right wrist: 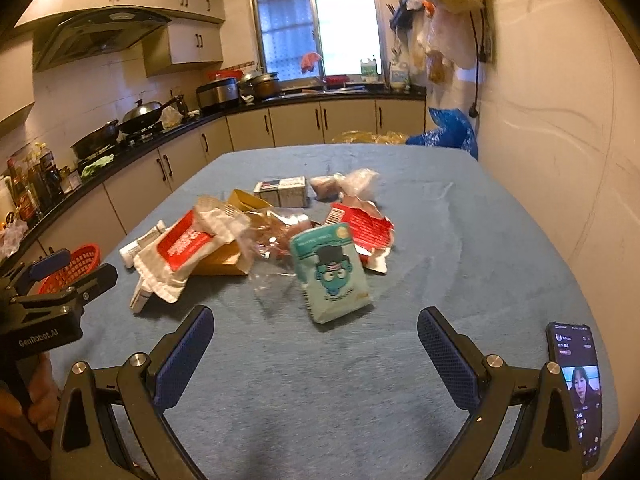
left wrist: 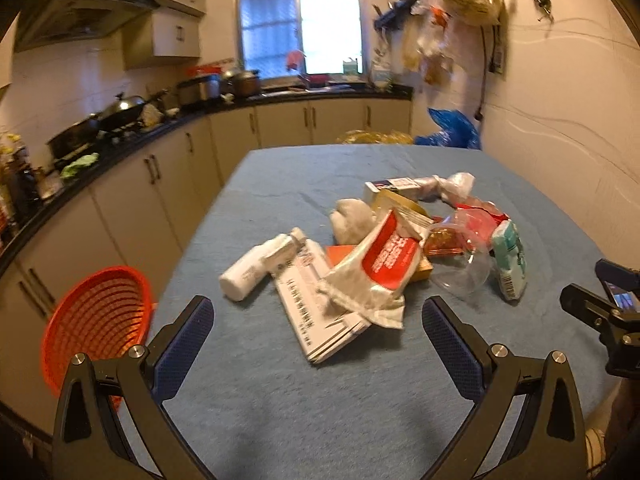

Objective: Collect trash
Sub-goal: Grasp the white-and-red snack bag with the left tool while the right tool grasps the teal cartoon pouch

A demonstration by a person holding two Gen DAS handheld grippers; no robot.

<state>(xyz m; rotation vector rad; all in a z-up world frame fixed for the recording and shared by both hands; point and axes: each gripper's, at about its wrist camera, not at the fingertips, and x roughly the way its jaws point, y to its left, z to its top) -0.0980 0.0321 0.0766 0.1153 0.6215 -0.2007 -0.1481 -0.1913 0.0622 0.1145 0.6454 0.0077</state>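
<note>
At the left edge of both views a dark kitchen counter (left wrist: pixel 120 148) curves back toward a bright window (left wrist: pixel 298 24), with woks on the stove and a range hood (right wrist: pixel 100 28) in the upper left. An orange basket (left wrist: pixel 96 316) sits at lower left in the left wrist view, beside the table's edge; in the right wrist view only its rim peeks from behind the other tool. A blue-covered table (left wrist: pixel 320 400) fills the middle of each frame, and the trash lies heaped at its centre: a white bottle (left wrist: pixel 260 264), a long white box (left wrist: pixel 316 312), a red-and-white wrapper (left wrist: pixel 384 264), a clear plastic cup (left wrist: pixel 464 272), and a teal packet (right wrist: pixel 334 272), whose cartoon face shows only in the right wrist view. The left gripper (left wrist: pixel 318 324) hangs spread wide, holding nothing, just short of the box. The right gripper (right wrist: pixel 316 336) is likewise spread and empty, near the teal packet. A phone (right wrist: pixel 576 392) with a lit screen stands at lower right, seen fully only in the right wrist view.
</note>
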